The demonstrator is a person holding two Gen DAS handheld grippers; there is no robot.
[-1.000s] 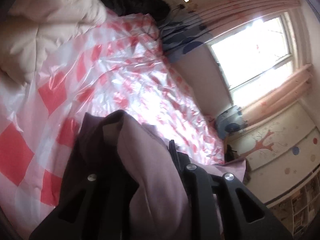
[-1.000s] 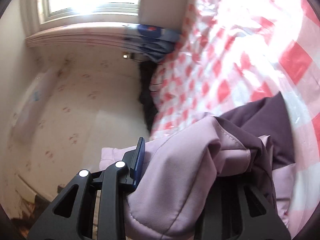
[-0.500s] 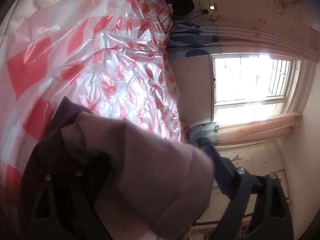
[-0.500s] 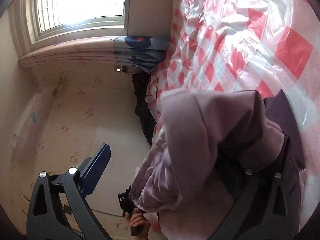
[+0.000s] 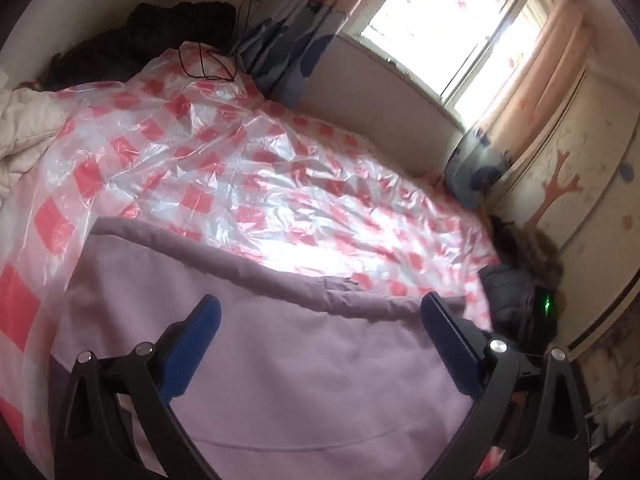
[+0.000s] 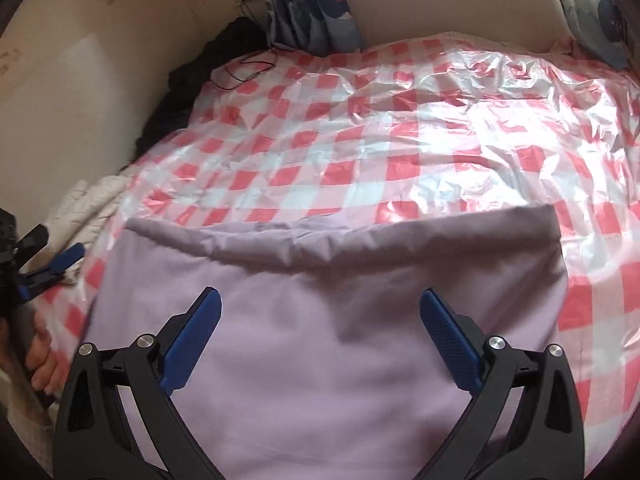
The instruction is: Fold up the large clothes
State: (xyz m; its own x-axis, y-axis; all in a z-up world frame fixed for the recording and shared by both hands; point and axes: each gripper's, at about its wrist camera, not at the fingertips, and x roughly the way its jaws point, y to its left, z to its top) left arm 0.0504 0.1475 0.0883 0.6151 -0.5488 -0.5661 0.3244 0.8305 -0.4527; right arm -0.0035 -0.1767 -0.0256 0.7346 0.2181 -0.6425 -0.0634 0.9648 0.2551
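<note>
lilac garment (image 6: 320, 340) cut off at bottom edge, dark fur-trimmed heap (image 5: 520, 276) blurred, window (image 5: 448, 20) overexposed

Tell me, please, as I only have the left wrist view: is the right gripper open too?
Observer: Yes, the right gripper is open, with nothing between its fingers, above the lilac garment.
Operator: Thank you. How does the garment's far right corner lie?
Observer: It lies flat on the checked sheet, with sheet showing beyond it.
Operator: And where does my left gripper sit relative to the garment?
Observer: In the right wrist view, the left gripper is out past the garment's left edge, apart from the cloth.
</note>
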